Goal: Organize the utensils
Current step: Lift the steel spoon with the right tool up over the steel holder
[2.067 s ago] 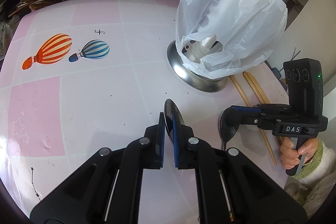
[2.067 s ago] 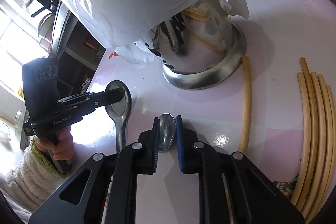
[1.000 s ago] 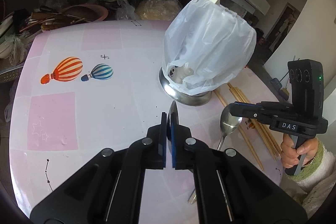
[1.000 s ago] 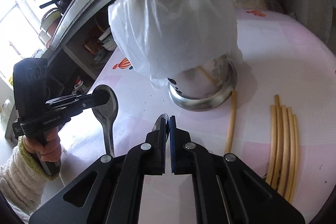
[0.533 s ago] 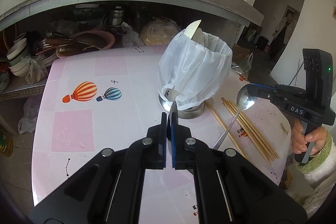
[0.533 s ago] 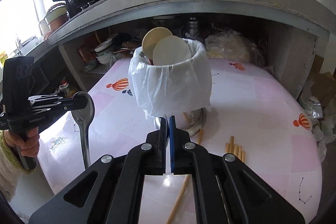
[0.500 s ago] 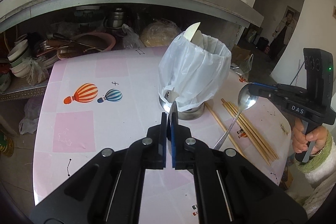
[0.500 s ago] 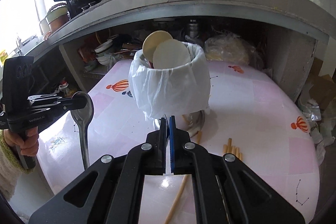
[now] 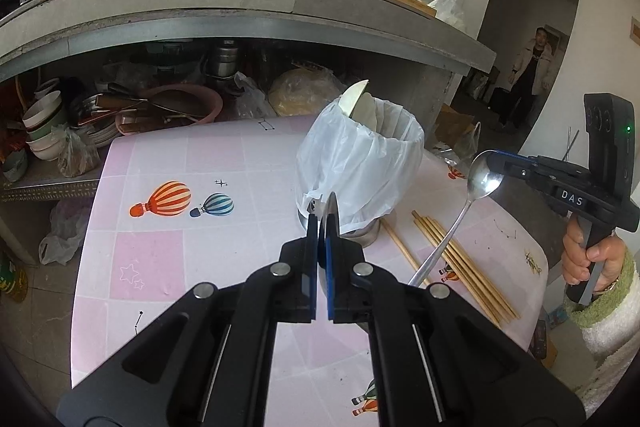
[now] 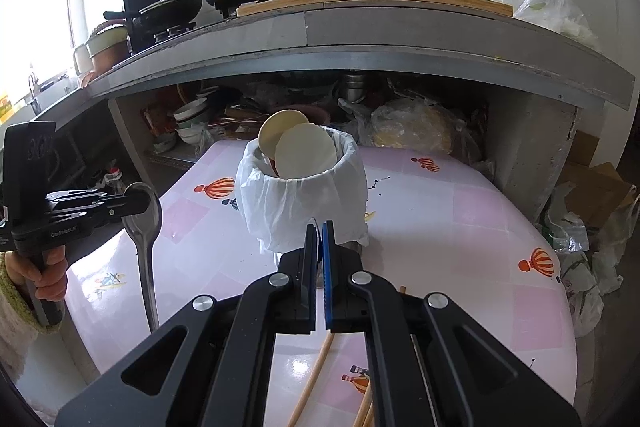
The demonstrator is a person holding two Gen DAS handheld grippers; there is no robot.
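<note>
Each spoon is clear of the counter (image 9: 168, 267): the left spoon (image 10: 141, 223) is pinched by its bowl in the left tongs (image 9: 321, 223), the right spoon (image 9: 478, 183) likewise in the right tongs (image 10: 318, 231), both clamped tight. Neither is yet in the bag-lined holder (image 10: 300, 203); chopsticks (image 9: 460, 263) lie beside it. Both tongs point down toward the holder.
</note>
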